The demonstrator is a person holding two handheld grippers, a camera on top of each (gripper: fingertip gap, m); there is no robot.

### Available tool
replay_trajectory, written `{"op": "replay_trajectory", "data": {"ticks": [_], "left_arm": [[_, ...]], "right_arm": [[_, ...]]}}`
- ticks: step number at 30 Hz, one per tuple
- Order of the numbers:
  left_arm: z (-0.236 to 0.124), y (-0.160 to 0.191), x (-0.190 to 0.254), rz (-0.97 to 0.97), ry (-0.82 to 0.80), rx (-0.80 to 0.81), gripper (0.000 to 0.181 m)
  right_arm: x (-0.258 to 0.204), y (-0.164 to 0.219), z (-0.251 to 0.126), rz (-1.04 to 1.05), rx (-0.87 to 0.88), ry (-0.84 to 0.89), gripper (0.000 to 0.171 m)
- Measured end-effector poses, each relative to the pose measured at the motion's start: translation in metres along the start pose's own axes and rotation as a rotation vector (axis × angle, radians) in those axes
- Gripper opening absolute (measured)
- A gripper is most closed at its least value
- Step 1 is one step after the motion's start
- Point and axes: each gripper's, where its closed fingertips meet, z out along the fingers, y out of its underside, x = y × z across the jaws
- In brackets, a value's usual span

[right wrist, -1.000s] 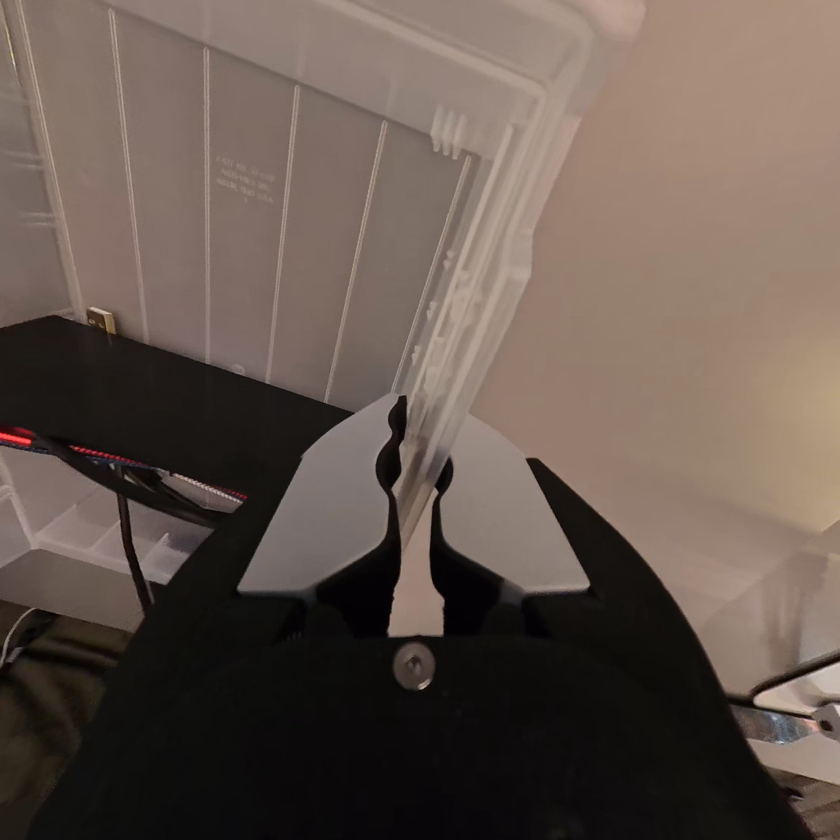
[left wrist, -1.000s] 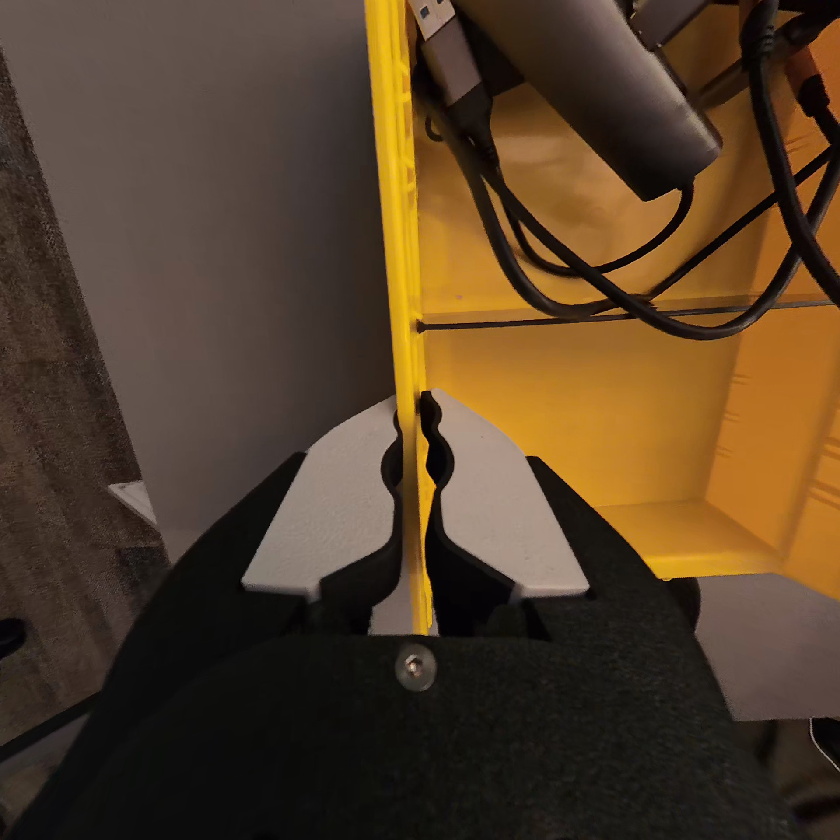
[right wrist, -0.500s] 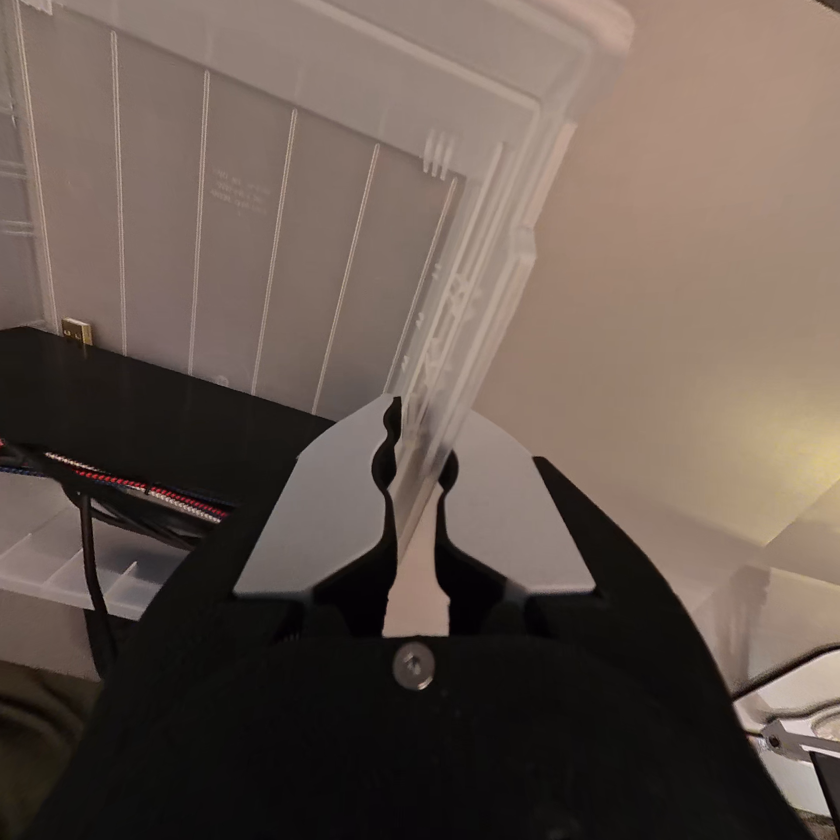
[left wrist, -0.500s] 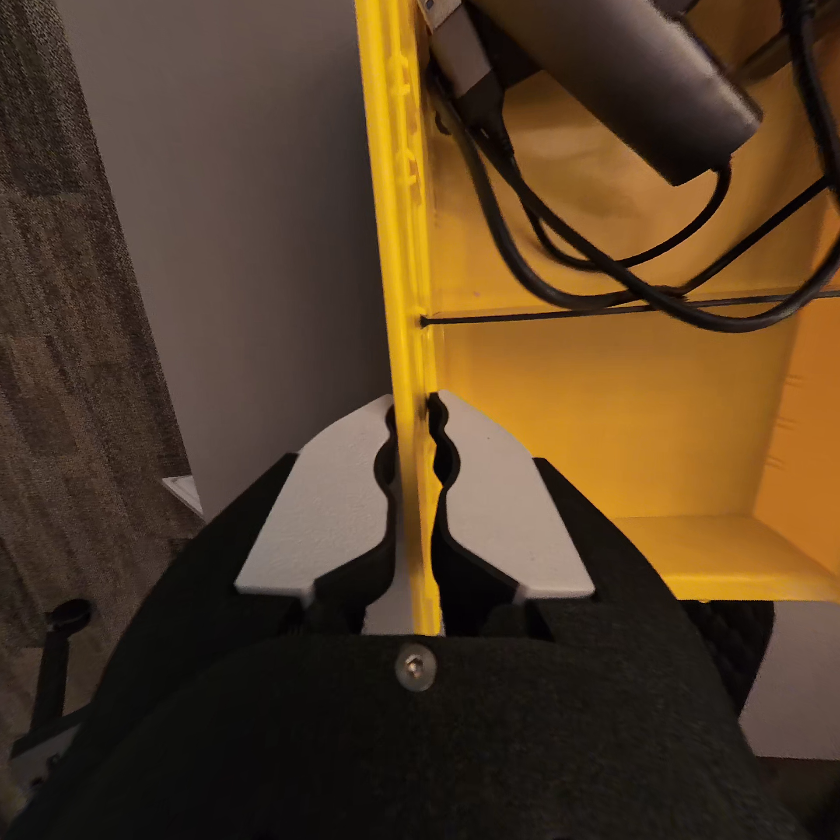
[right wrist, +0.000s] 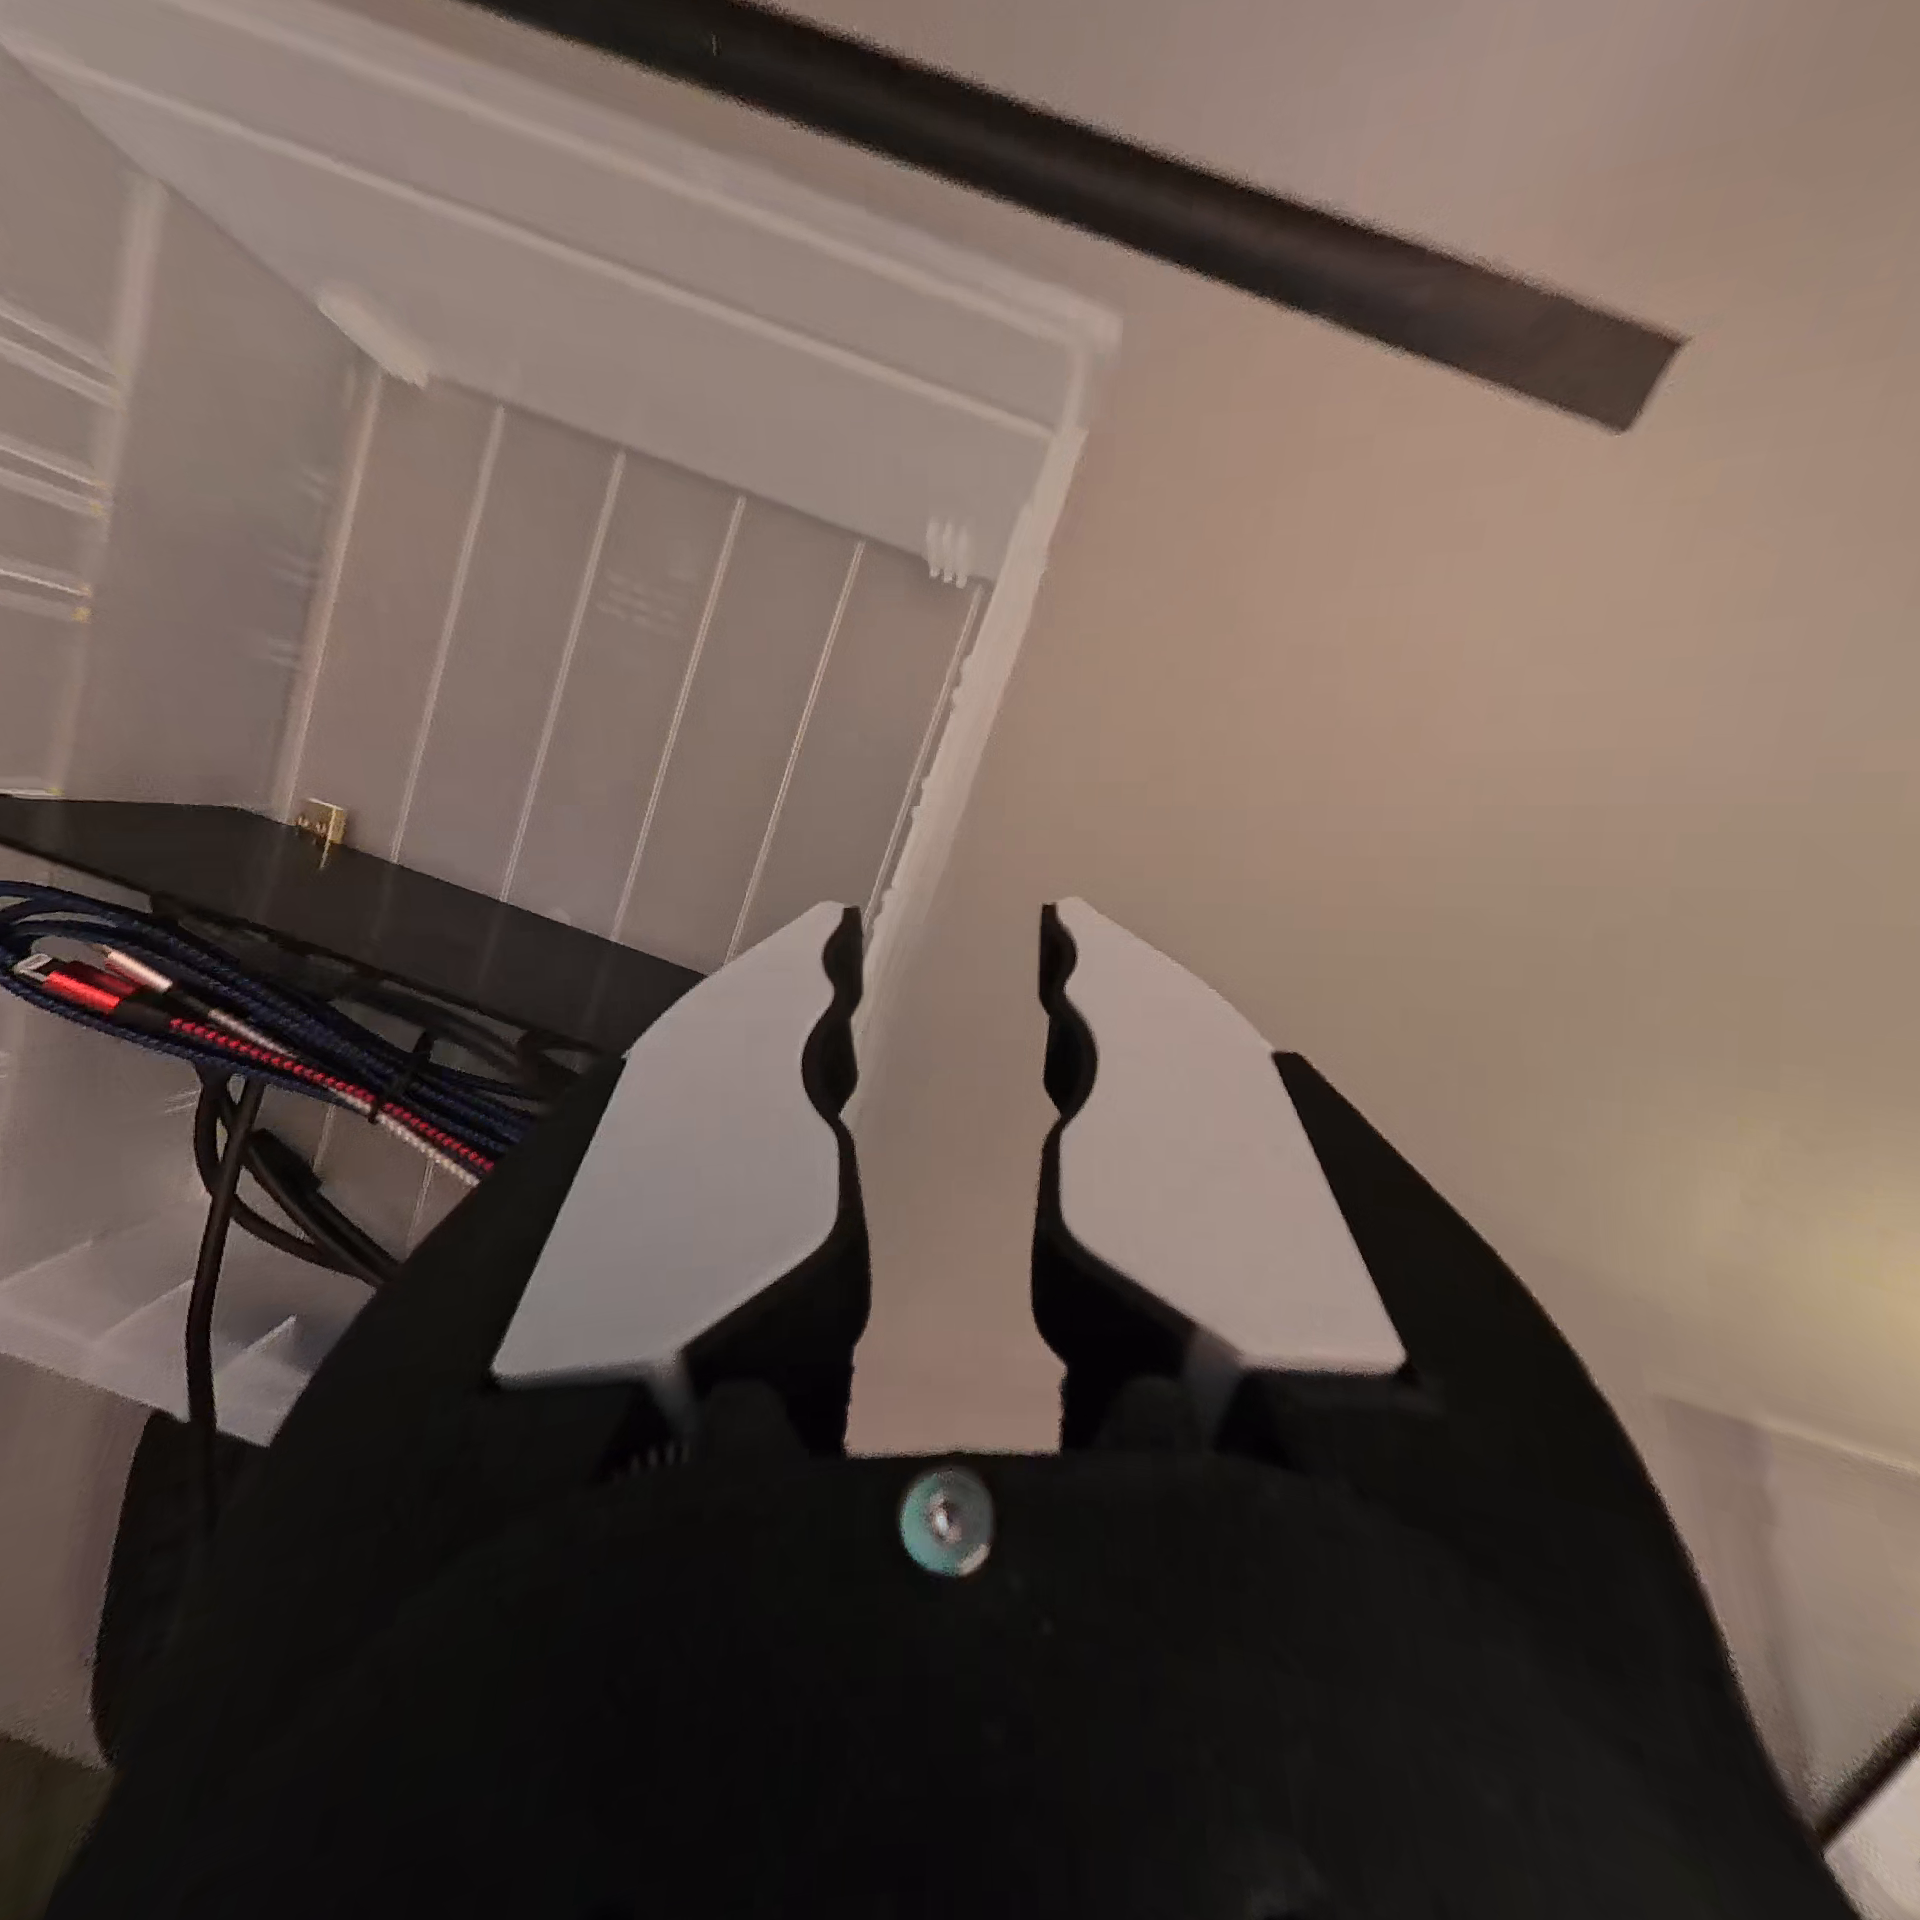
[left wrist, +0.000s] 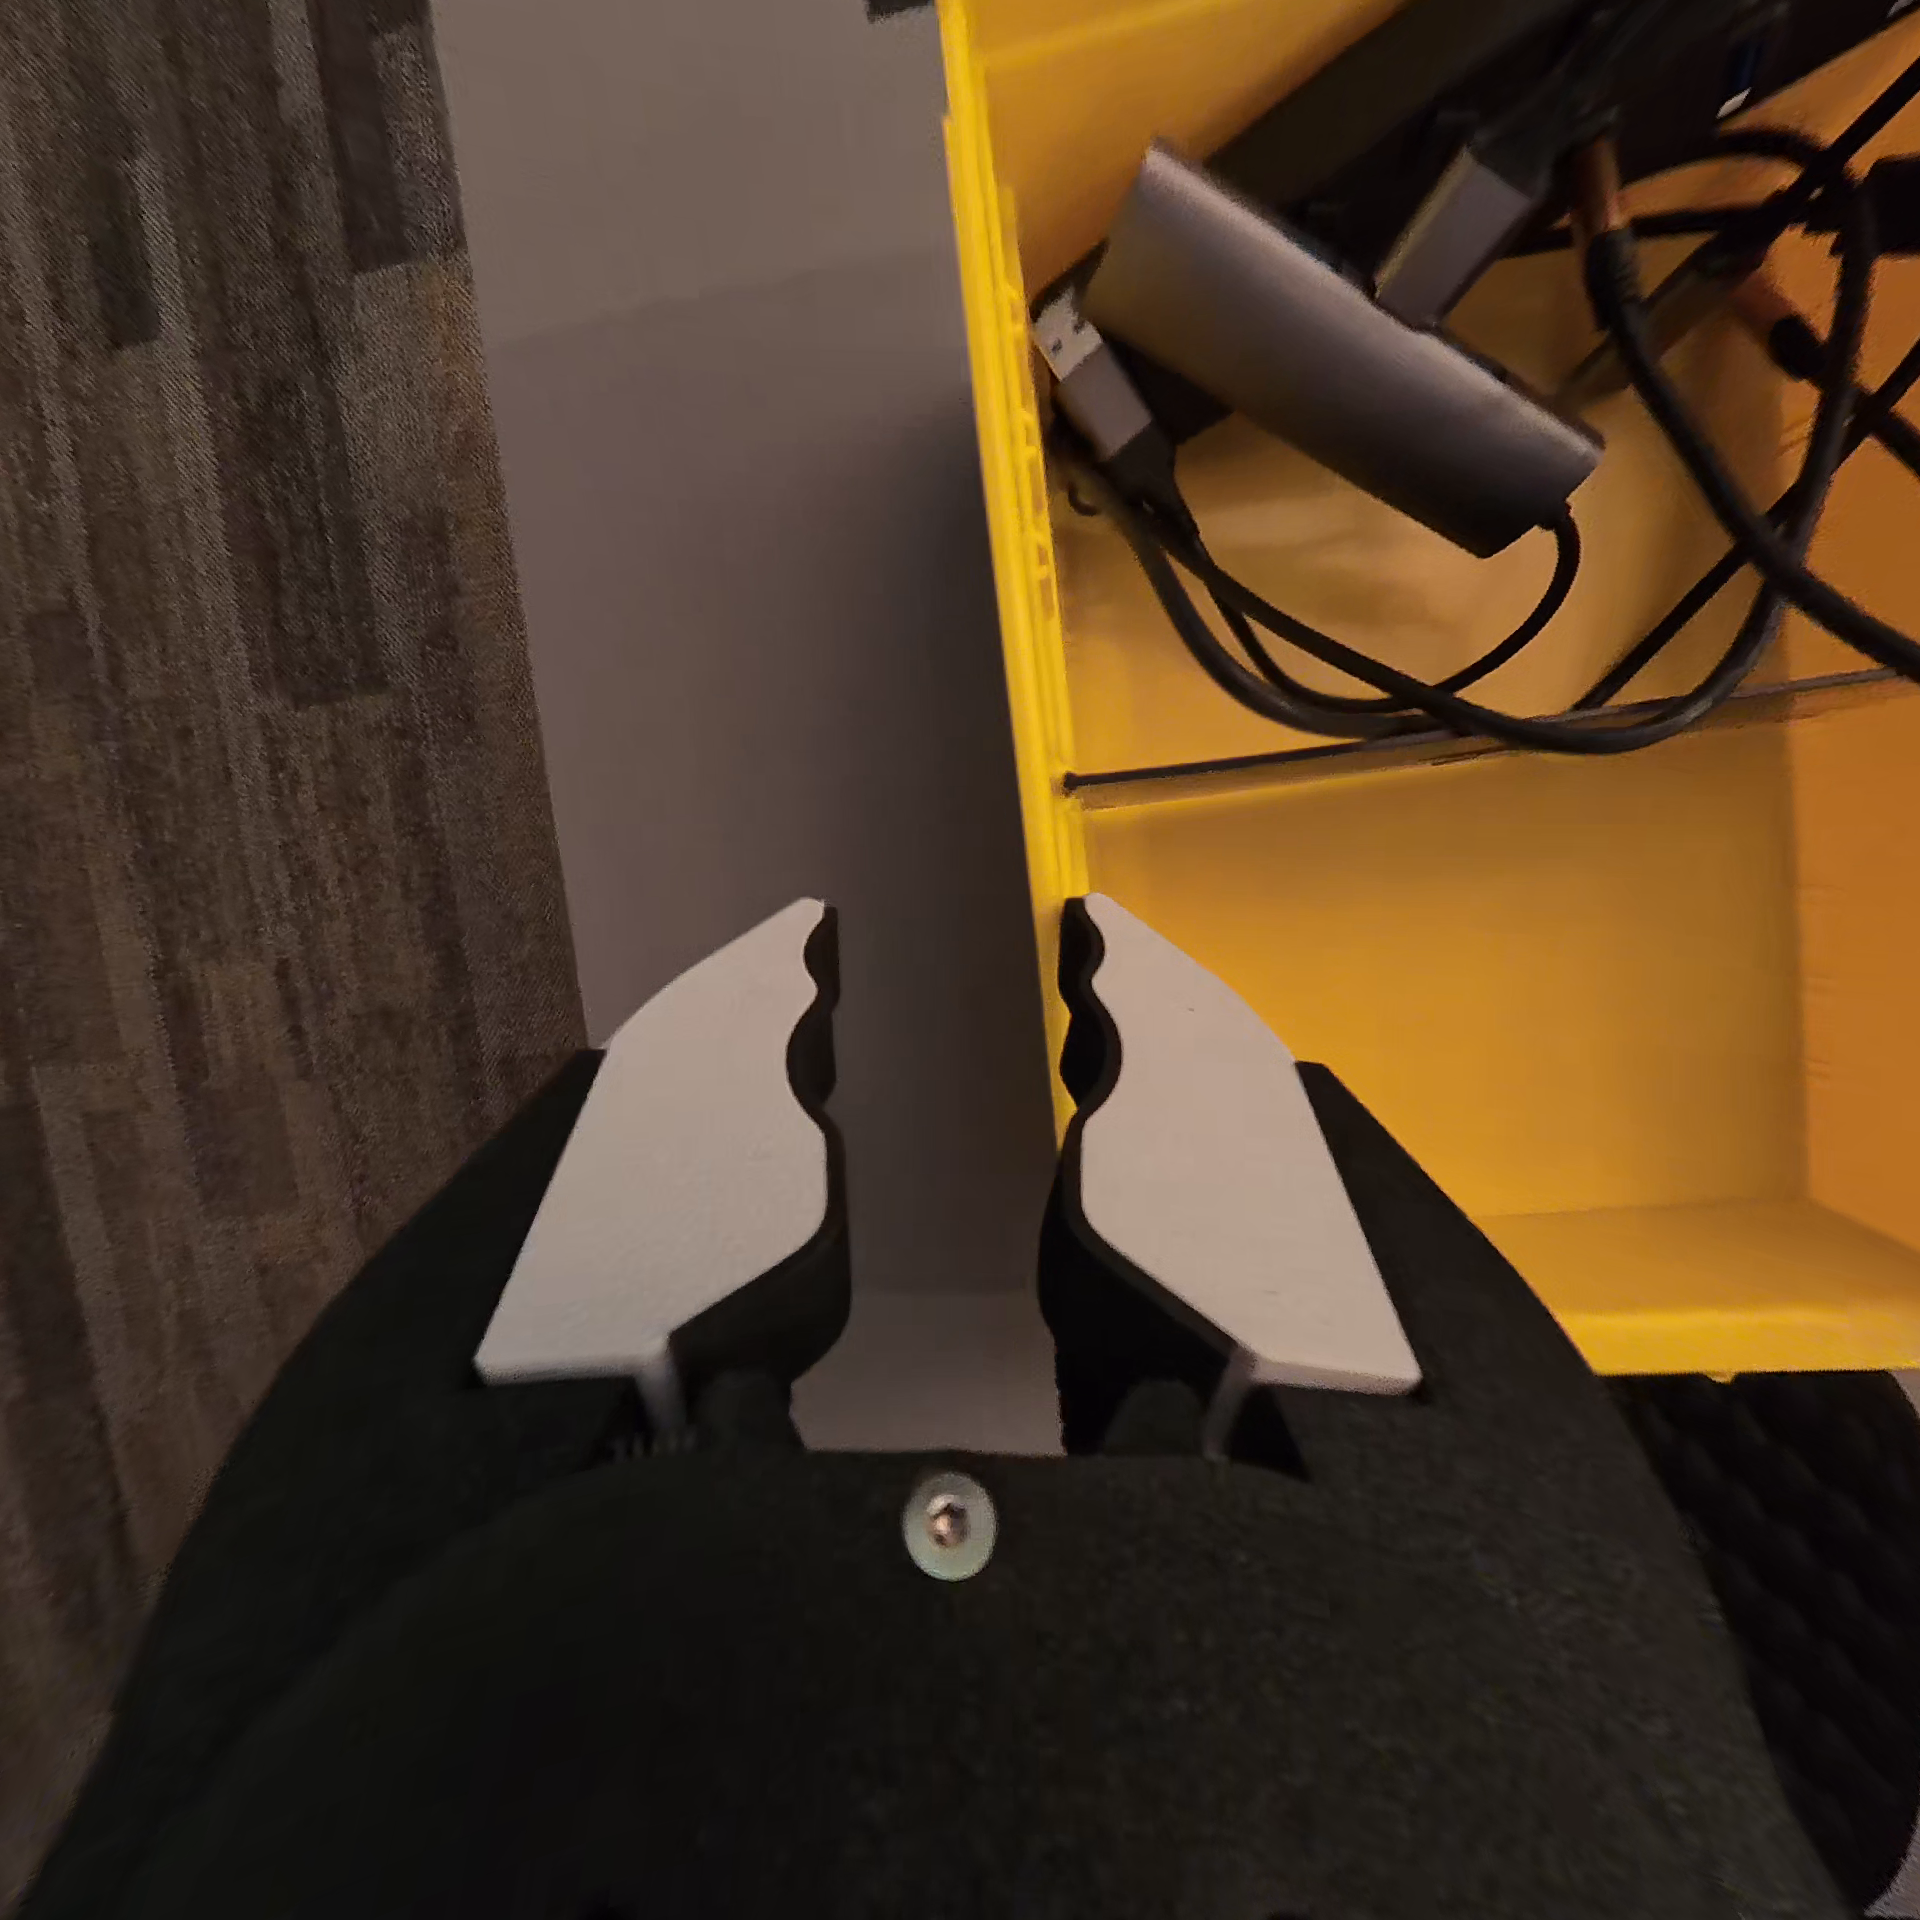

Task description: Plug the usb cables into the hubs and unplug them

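In the left wrist view my left gripper (left wrist: 948,914) is open, and only grey table shows in most of the gap. The side wall of a yellow bin (left wrist: 1023,623) runs close along the inner side of the right finger (left wrist: 1195,1122); the left pad stands well clear of it. Inside the bin lie a grey USB hub (left wrist: 1340,353), a grey USB plug (left wrist: 1096,390) and black cables (left wrist: 1351,675). In the right wrist view my right gripper (right wrist: 948,914) is open. The edge of a clear plastic bin (right wrist: 623,623) passes just beside its left finger (right wrist: 727,1122).
Red and blue braided cables (right wrist: 260,1039) and a black board (right wrist: 416,914) lie in the clear bin. A dark strip (right wrist: 1143,208) crosses the top of the right view. Patterned carpet (left wrist: 208,727) lies left of the grey table (left wrist: 748,623). The left gripper's tips are roughly 85 centimeters from the right gripper's. From the left gripper's tips to the grey USB hub (left wrist: 1340,353) is close to 12 centimeters. The left tips stand about 12 centimeters off the grey USB plug (left wrist: 1096,390).
Both grippers were shut on bin walls, the left on the yellow bin, the right on the clear bin. Both have opened and let go, and the views have shifted back from the bins.
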Motion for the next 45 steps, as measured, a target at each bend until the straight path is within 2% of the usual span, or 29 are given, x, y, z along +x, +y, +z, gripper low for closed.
{"op": "replay_trajectory", "data": {"ticks": [5,10,14,17,21,25,30,32,34,37,40,43,45], "left_arm": [[-0.036,-0.007,-0.023,-0.026,-0.014,0.101,0.044],[-0.096,0.005,-0.081,-0.053,-0.107,0.181,0.045],[-0.159,0.006,-0.133,-0.127,-0.176,0.252,0.049],[-0.213,-0.004,-0.154,-0.181,-0.184,0.362,0.049],[-0.287,-0.020,-0.171,-0.190,-0.245,0.492,0.054],[-0.356,-0.043,-0.168,-0.197,-0.270,0.612,0.064],[-0.433,-0.088,-0.127,-0.159,-0.247,0.847,0.071],[-0.455,-0.107,-0.100,-0.141,-0.221,0.936,0.079],[-0.469,-0.126,-0.063,-0.096,-0.174,0.995,0.079],[-0.476,-0.152,0.004,-0.002,-0.097,1.050,0.084],[-0.474,-0.176,0.073,0.050,-0.046,1.097,0.089],[-0.452,-0.194,0.141,0.108,-0.037,1.092,0.092],[-0.426,-0.203,0.182,0.137,-0.049,1.066,0.098]], "right_arm": [[0.021,-0.005,-0.051,-0.005,0.170,0.073,0.034],[0.067,0.023,-0.125,0.017,0.264,0.218,0.034],[0.093,0.039,-0.196,0.087,0.353,0.291,0.038],[0.104,0.044,-0.252,0.122,0.415,0.376,0.041],[0.103,0.039,-0.325,0.125,0.498,0.484,0.045],[0.078,0.014,-0.394,0.113,0.655,0.526,0.055],[0.022,-0.029,-0.457,0.040,0.867,0.538,0.063],[-0.006,-0.047,-0.473,0.000,0.934,0.525,0.068],[-0.040,-0.065,-0.486,-0.045,1.024,0.503,0.075],[-0.095,-0.093,-0.502,-0.092,1.171,0.473,0.083],[-0.158,-0.119,-0.499,-0.107,1.237,0.374,0.089],[-0.227,-0.143,-0.484,-0.142,1.294,0.238,0.090],[-0.266,-0.156,-0.459,-0.178,1.289,0.205,0.094]]}}
